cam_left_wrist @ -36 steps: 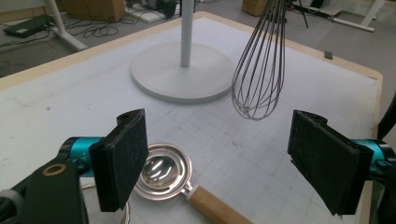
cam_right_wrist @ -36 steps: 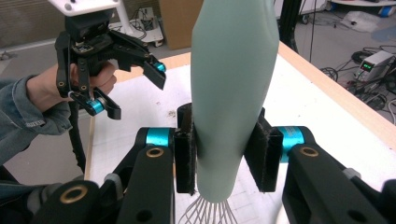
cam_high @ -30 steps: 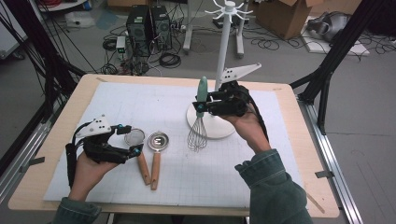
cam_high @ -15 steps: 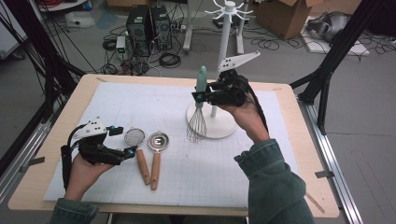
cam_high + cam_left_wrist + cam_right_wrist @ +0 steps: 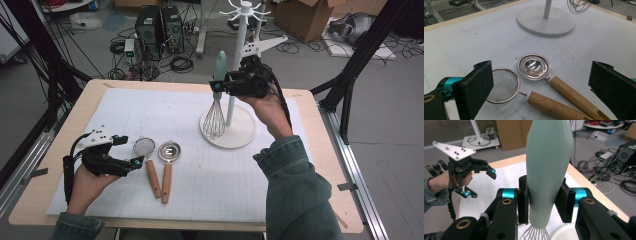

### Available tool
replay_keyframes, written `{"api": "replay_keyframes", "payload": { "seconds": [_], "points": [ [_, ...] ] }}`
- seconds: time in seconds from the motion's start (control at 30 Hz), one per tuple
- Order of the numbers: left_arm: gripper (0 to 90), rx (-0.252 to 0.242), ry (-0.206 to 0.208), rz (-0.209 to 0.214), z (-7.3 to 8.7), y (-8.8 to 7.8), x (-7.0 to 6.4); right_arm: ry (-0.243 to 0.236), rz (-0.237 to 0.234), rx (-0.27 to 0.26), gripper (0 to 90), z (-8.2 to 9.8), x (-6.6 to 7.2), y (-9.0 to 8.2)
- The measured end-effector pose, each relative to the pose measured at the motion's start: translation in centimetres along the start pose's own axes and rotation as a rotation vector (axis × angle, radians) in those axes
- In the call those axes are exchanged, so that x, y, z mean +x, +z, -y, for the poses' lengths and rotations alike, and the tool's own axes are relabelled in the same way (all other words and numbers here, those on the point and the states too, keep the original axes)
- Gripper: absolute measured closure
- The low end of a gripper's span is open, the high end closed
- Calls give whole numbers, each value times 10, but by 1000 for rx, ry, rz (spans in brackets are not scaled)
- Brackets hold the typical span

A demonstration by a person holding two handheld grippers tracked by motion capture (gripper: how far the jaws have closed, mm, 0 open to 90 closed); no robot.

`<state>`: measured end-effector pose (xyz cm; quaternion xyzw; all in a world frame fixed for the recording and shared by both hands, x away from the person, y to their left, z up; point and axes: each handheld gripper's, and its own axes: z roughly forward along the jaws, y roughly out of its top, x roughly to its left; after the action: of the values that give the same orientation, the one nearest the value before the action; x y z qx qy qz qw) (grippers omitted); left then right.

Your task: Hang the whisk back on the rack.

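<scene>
The right tongs (image 5: 218, 86) grip one whisk (image 5: 216, 107) by its pale green handle and hold it upright above the round base of the one white stand (image 5: 230, 134), wires hanging down. The left tongs (image 5: 131, 151) have just been opening and stand wide with nothing between the jaws, just beside two wooden-handled tools lying side by side on the table (image 5: 210, 190): one mesh strainer (image 5: 144, 147) and one metal scoop (image 5: 169, 151).

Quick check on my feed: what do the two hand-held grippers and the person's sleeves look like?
Both are black frames with teal joints and brass-ringed pivots. The left hand-held gripper and right hand-held gripper each carry a white three-cornered plate, black padded jaws and a trailing black cable. The sleeves are dark green denim.
</scene>
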<state>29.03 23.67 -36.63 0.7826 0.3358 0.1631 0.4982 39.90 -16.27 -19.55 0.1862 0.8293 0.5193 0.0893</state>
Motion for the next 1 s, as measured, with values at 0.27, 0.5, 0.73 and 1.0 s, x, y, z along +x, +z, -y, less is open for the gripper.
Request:
{"api": "replay_keyframes", "payload": {
  "seconds": [0.27, 0.5, 0.73, 1.0],
  "points": [
    [62, -11, -1, -8, -1, -3, 1, 16, 36, -8, 671, -17, -10, -4],
    [62, -15, -1, -12, -1, -5, 3, 24, 56, -7, 671, -32, -17, 0],
    [62, -22, -4, -13, -1, -7, 4, 50, 94, -12, 671, -44, -23, -1],
    [62, -27, -3, -13, -2, -8, 3, 60, 122, -15, 671, -56, -25, -4]
  ]
}}
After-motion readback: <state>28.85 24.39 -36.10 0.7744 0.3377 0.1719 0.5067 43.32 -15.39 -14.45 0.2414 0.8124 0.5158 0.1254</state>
